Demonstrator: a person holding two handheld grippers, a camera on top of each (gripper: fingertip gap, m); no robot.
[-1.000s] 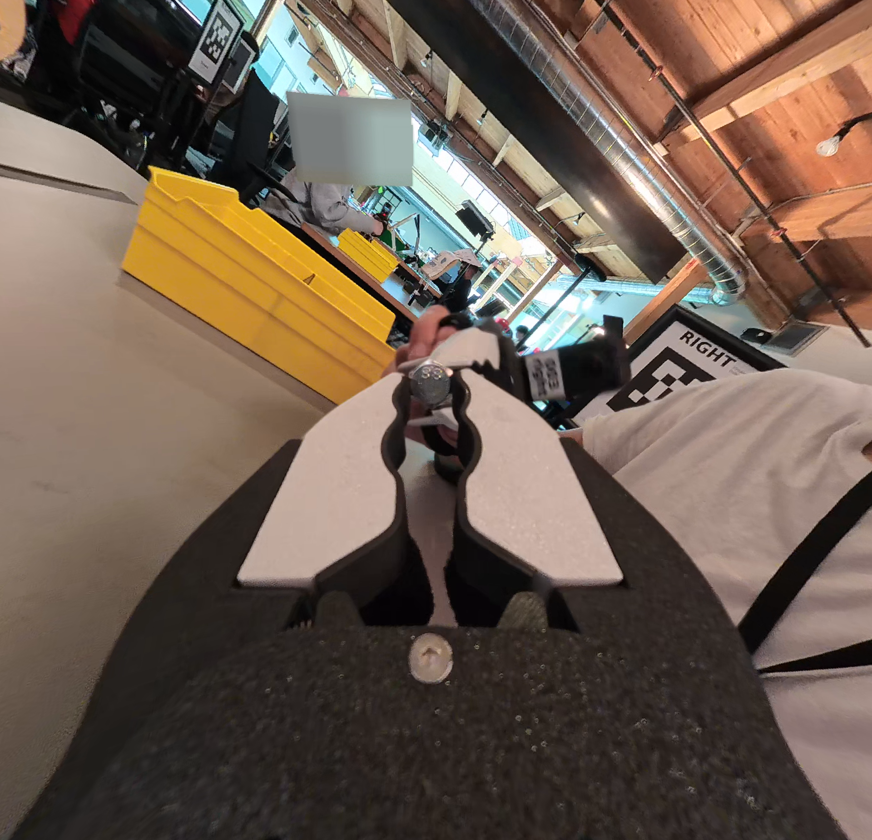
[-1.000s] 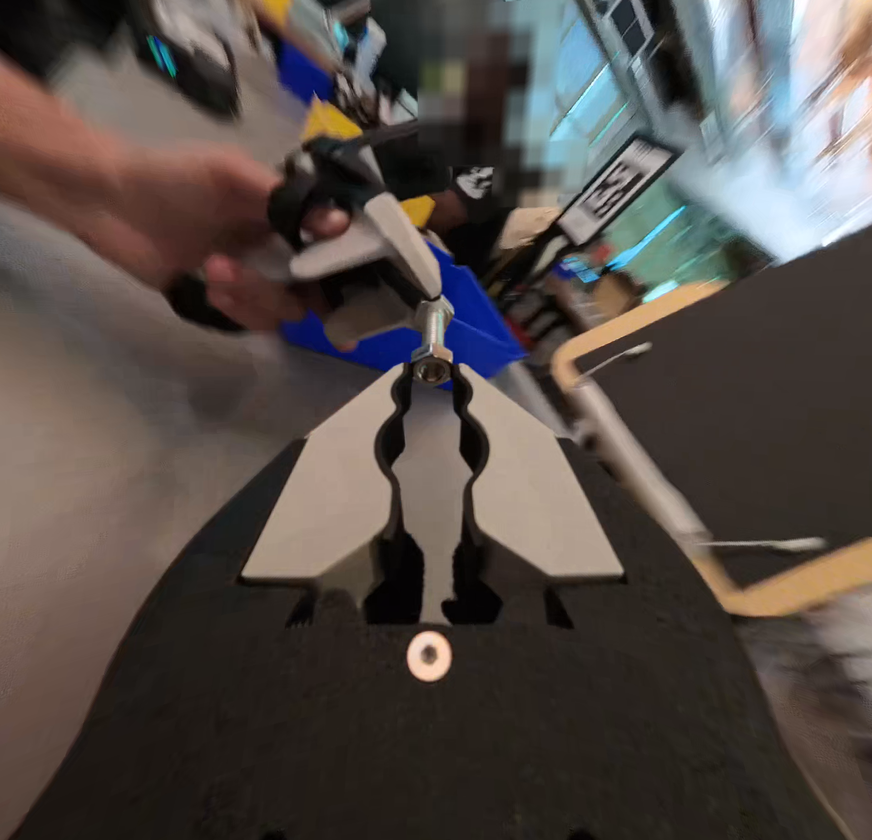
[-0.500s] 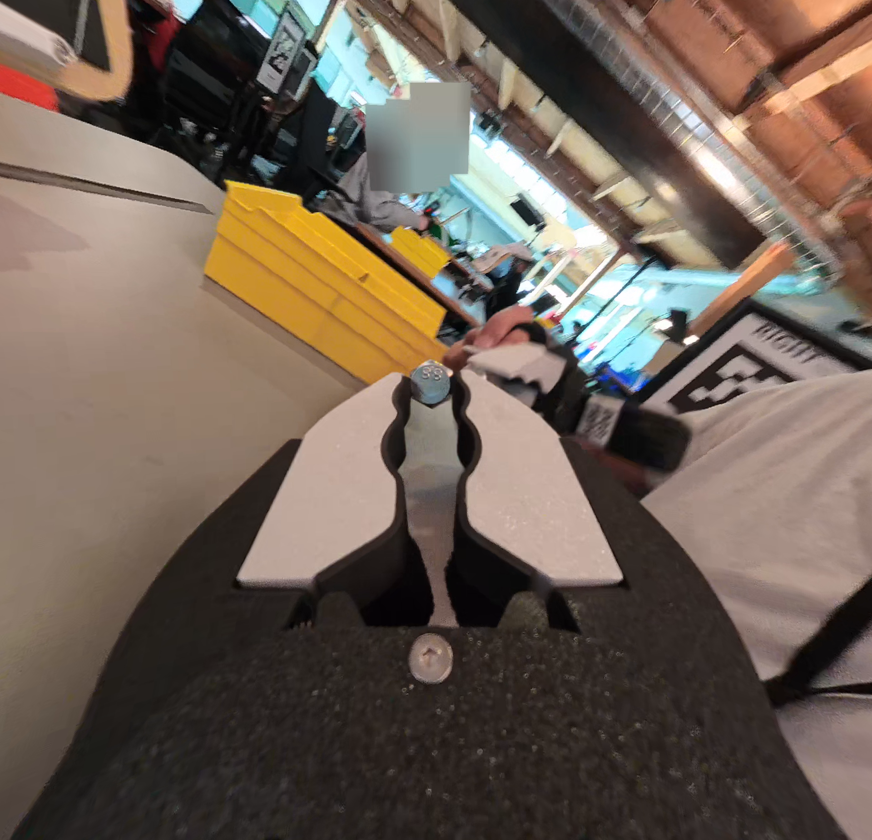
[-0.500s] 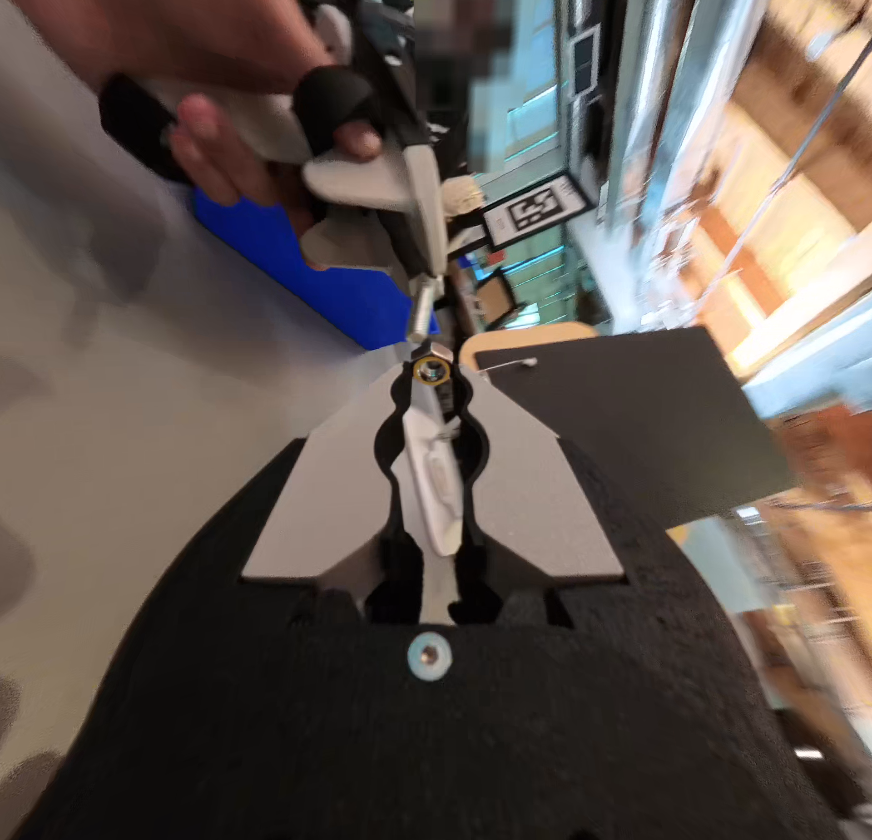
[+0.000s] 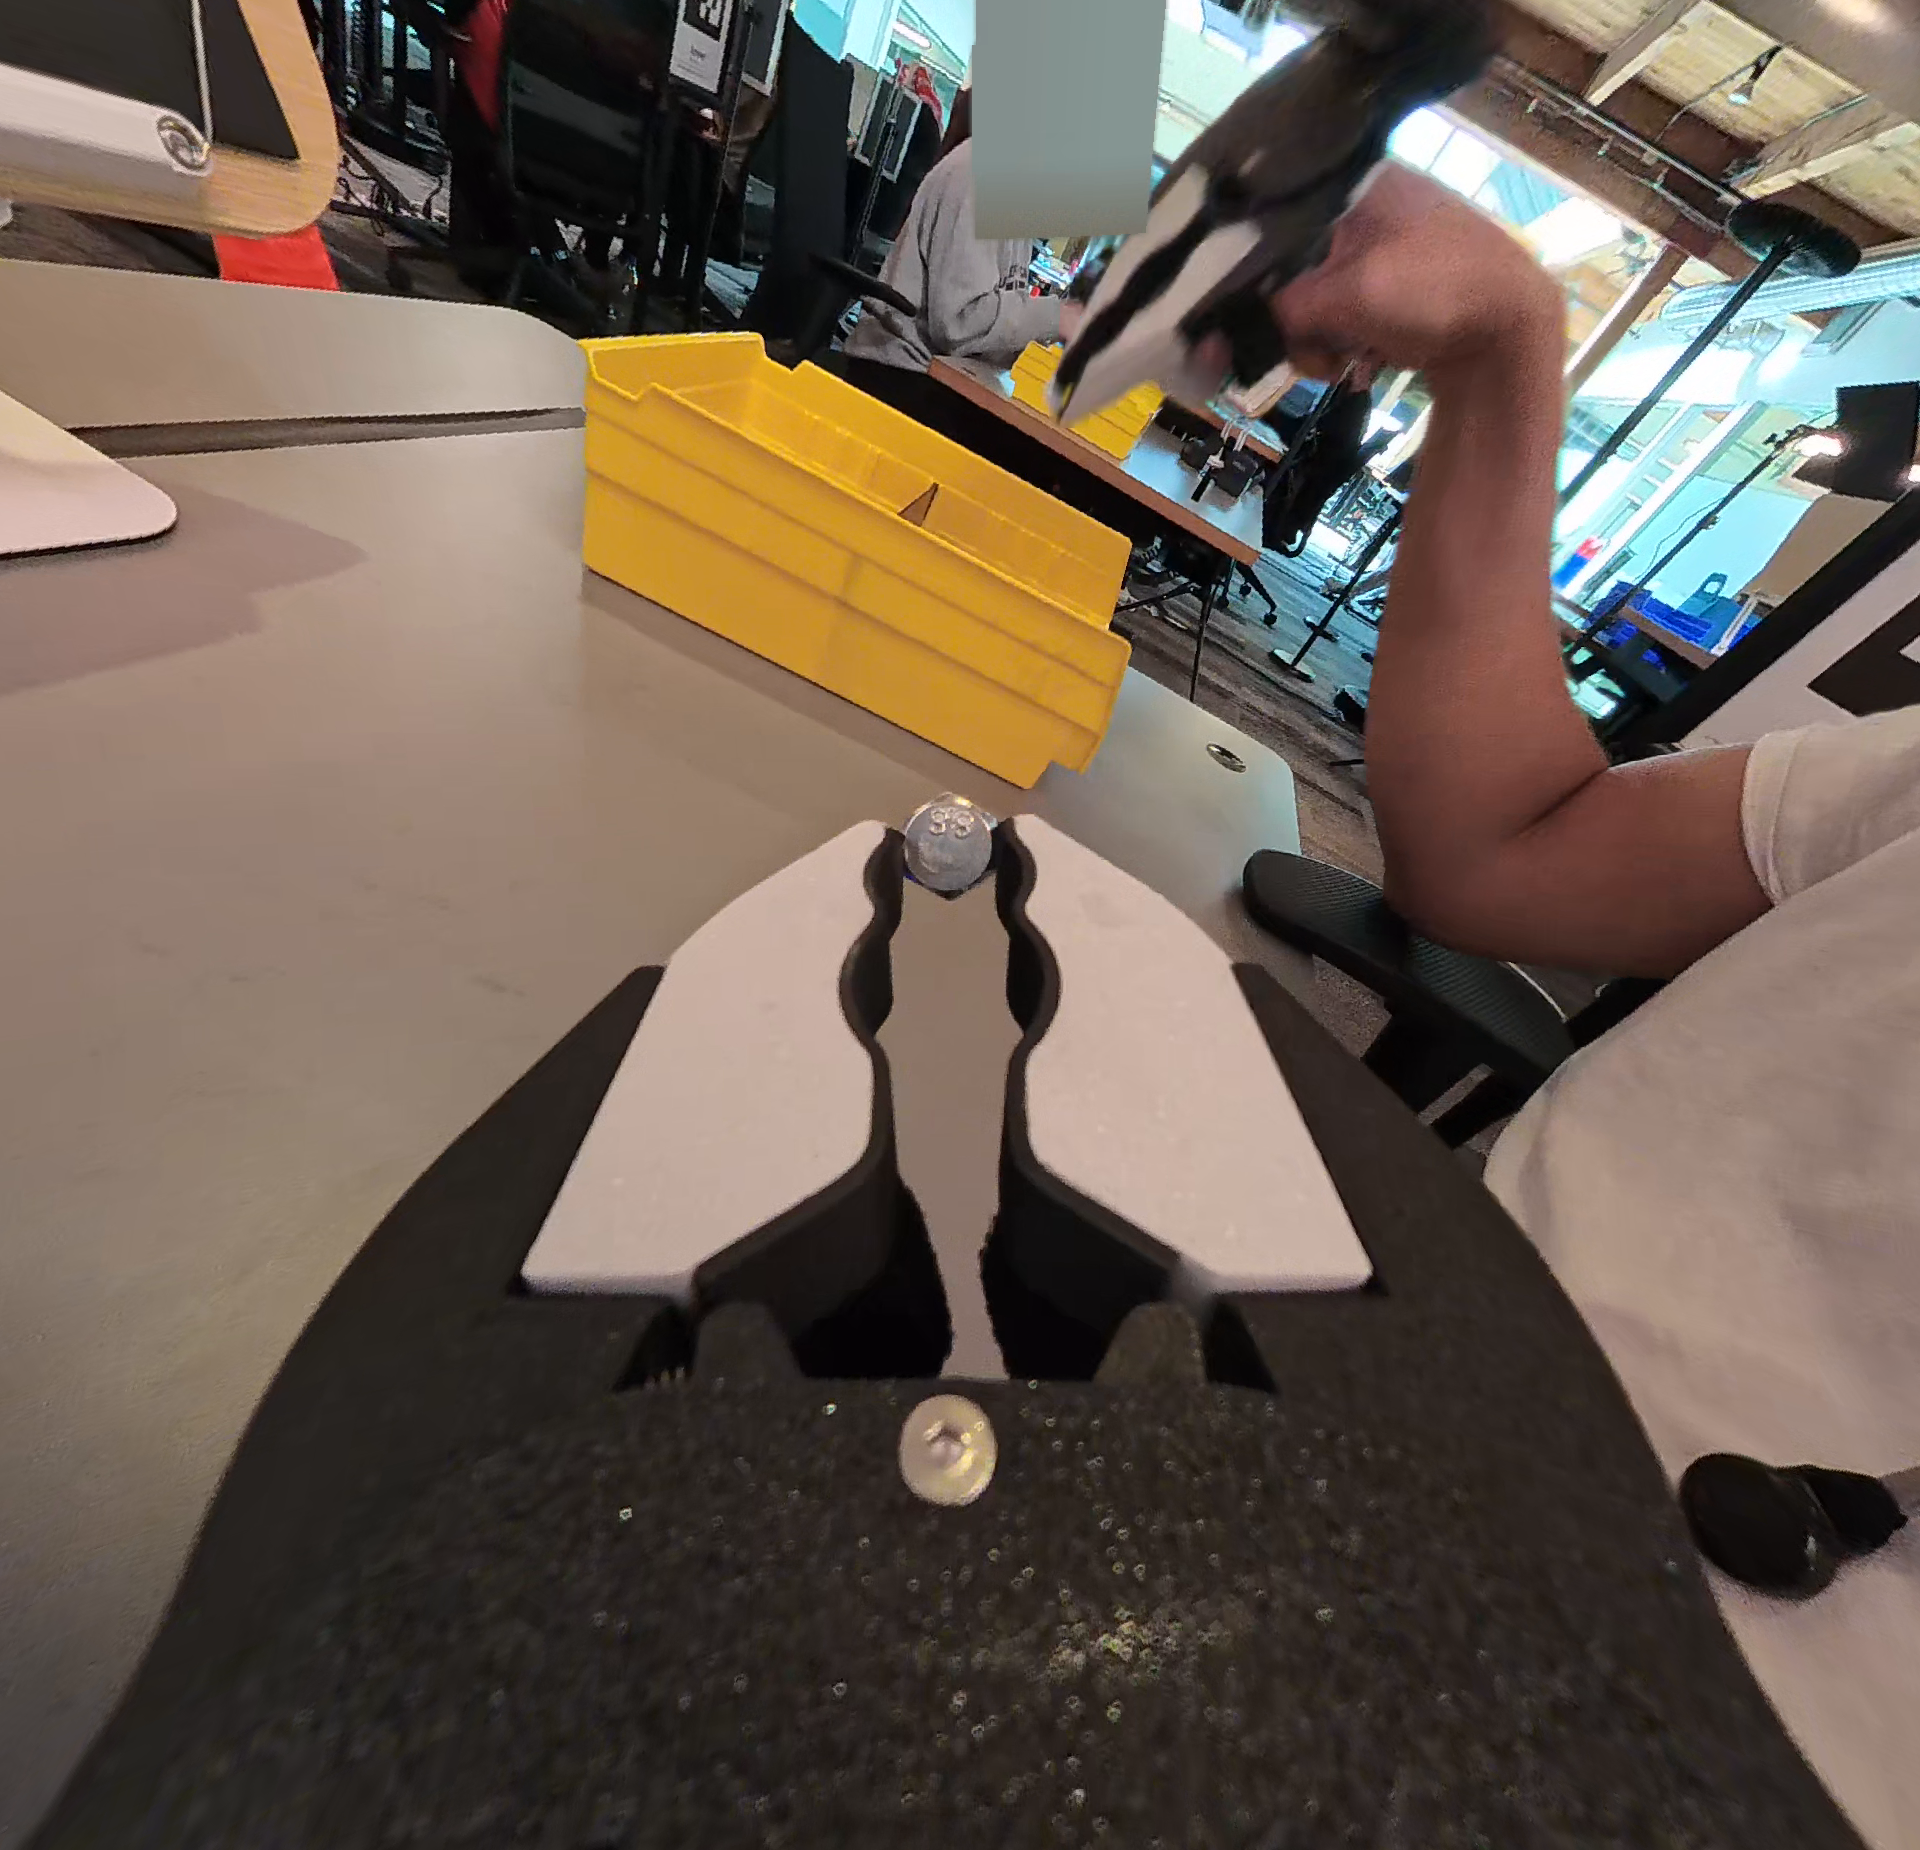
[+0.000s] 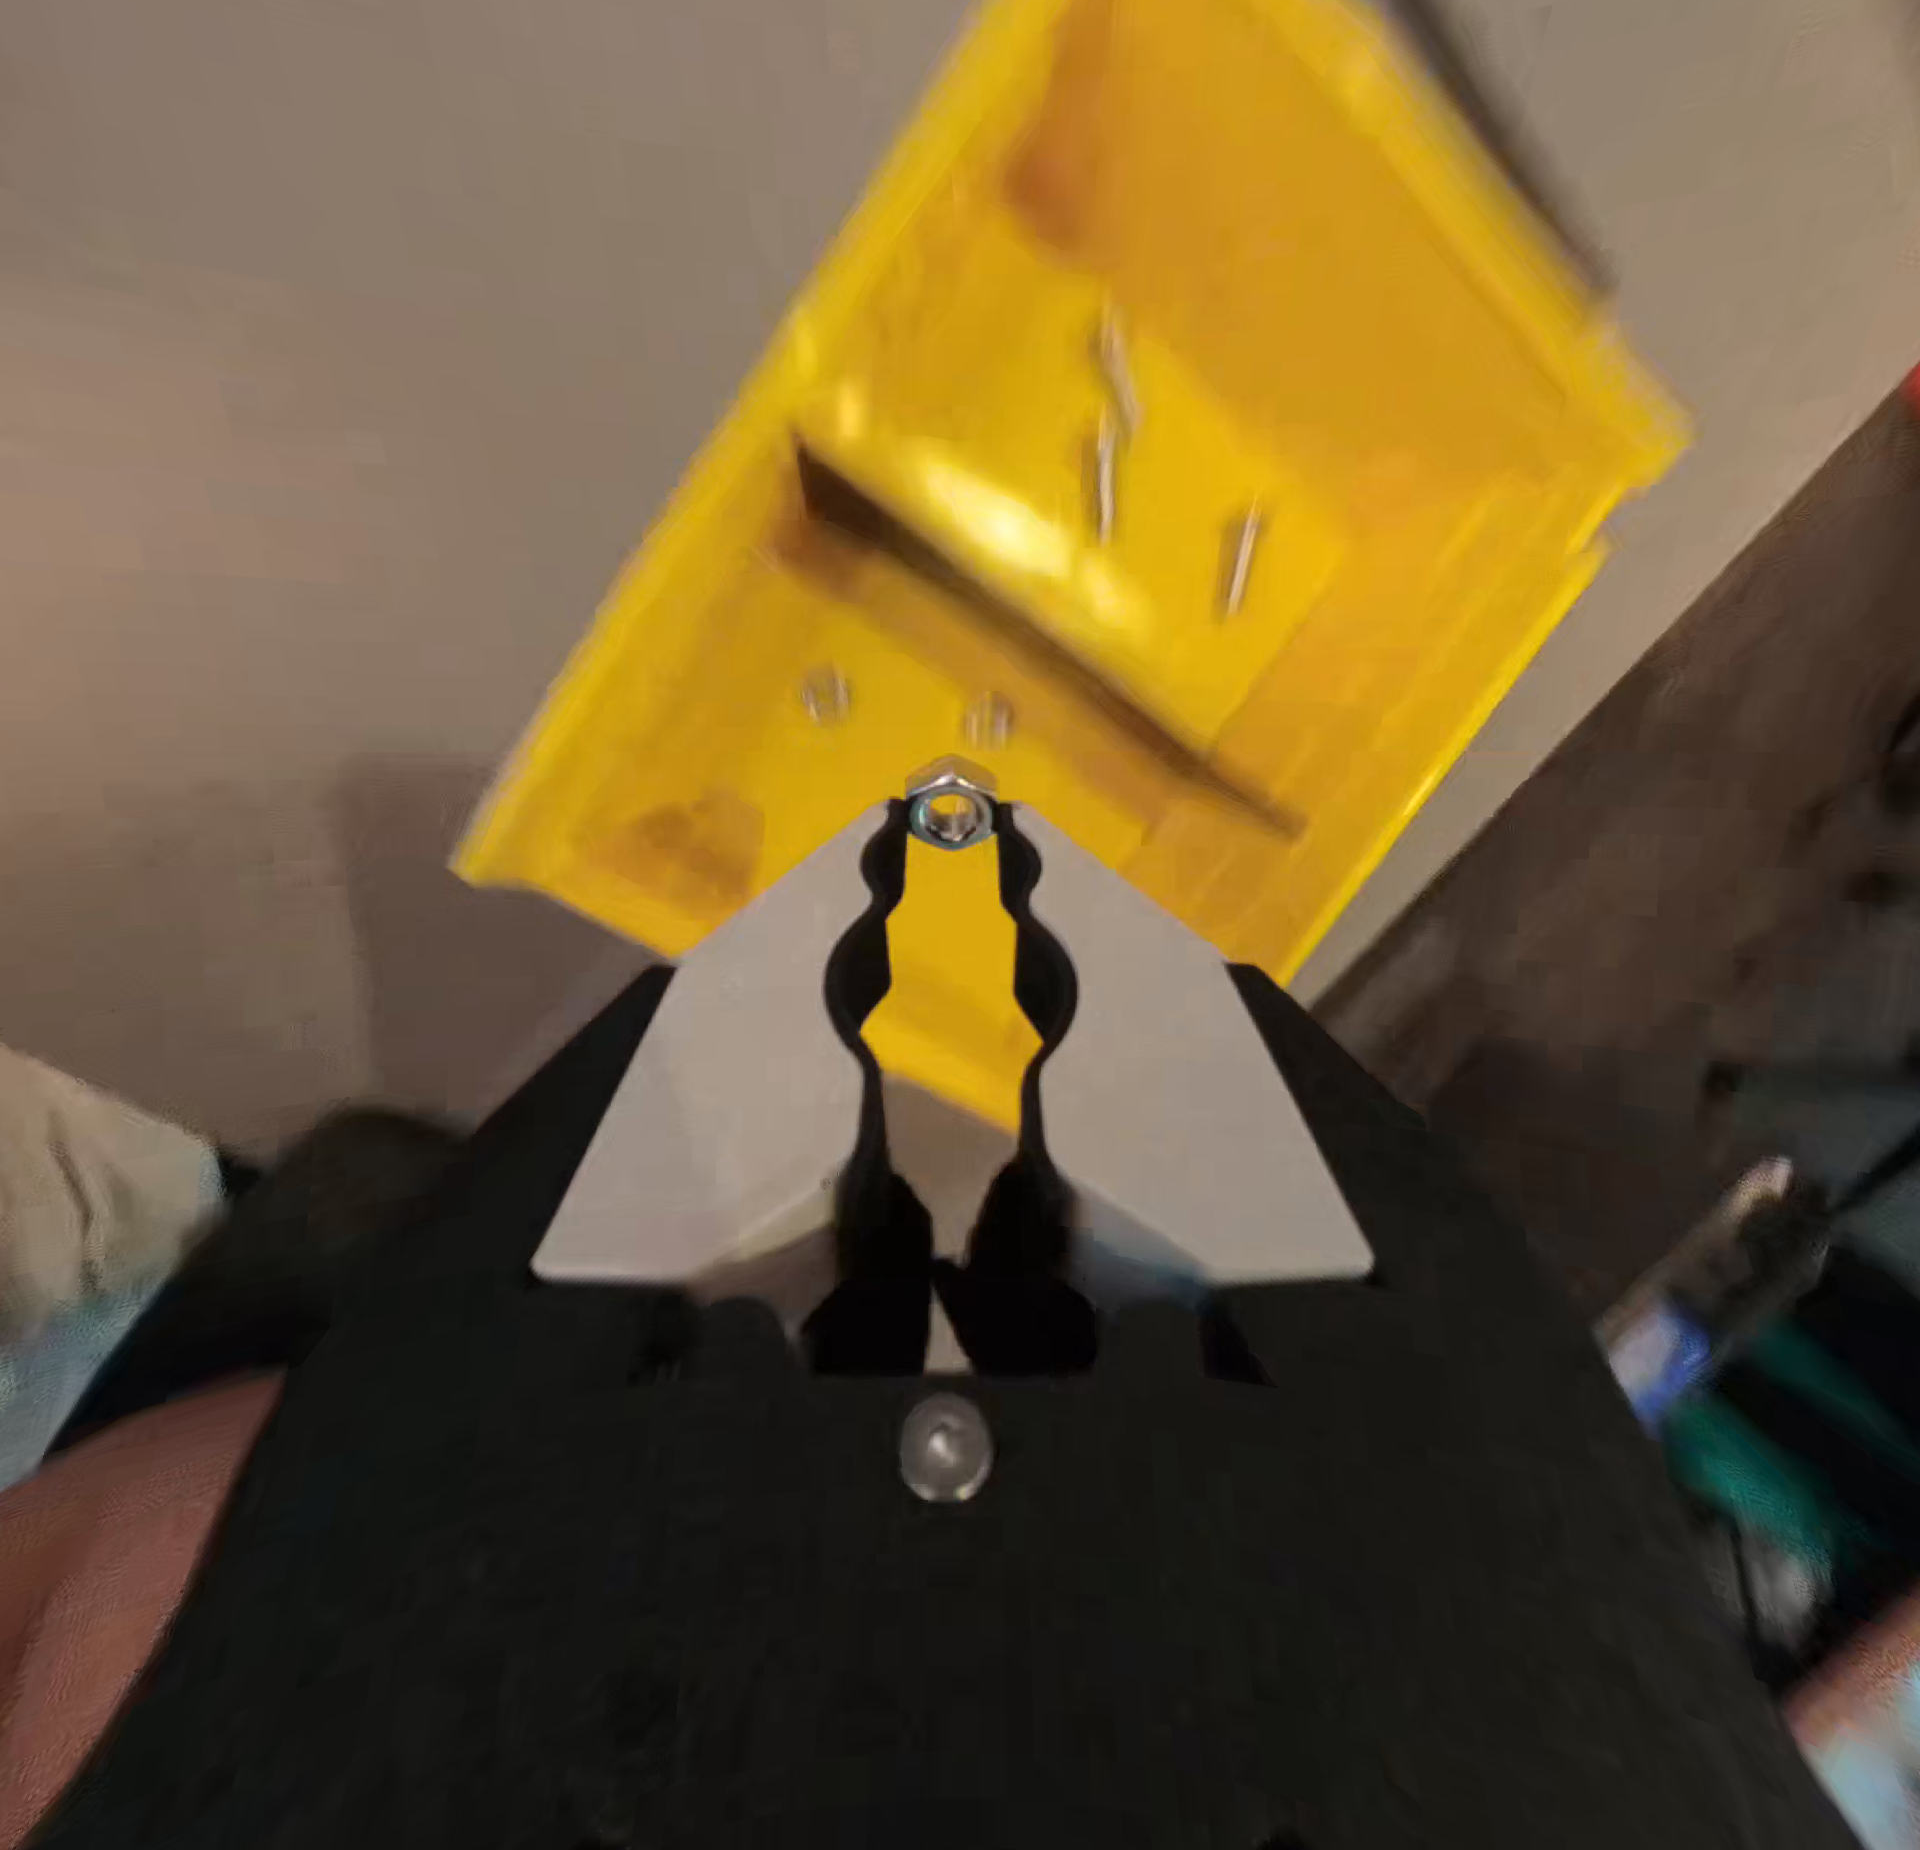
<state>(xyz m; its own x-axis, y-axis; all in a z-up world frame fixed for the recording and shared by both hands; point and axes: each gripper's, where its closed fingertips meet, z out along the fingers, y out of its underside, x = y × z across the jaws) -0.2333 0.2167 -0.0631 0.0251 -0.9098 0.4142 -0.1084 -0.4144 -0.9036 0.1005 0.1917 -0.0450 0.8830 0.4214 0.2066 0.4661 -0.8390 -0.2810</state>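
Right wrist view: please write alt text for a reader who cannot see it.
The right claw pinches a small silver hex nut at its tips, above an open yellow bin on a grey table. The blurred bin holds a few loose metal fasteners.

table [image 5: 312,865]: bare left of gripper | yellow bin [image 5: 831,553]: blocks ahead | monitor foot [image 5: 62,491]: far-left

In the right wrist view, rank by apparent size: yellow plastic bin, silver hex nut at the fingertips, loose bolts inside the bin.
1. Yellow plastic bin
2. Loose bolts, blurred
3. Silver hex nut, nearer the camera, so ranking against the bolts is unsure.
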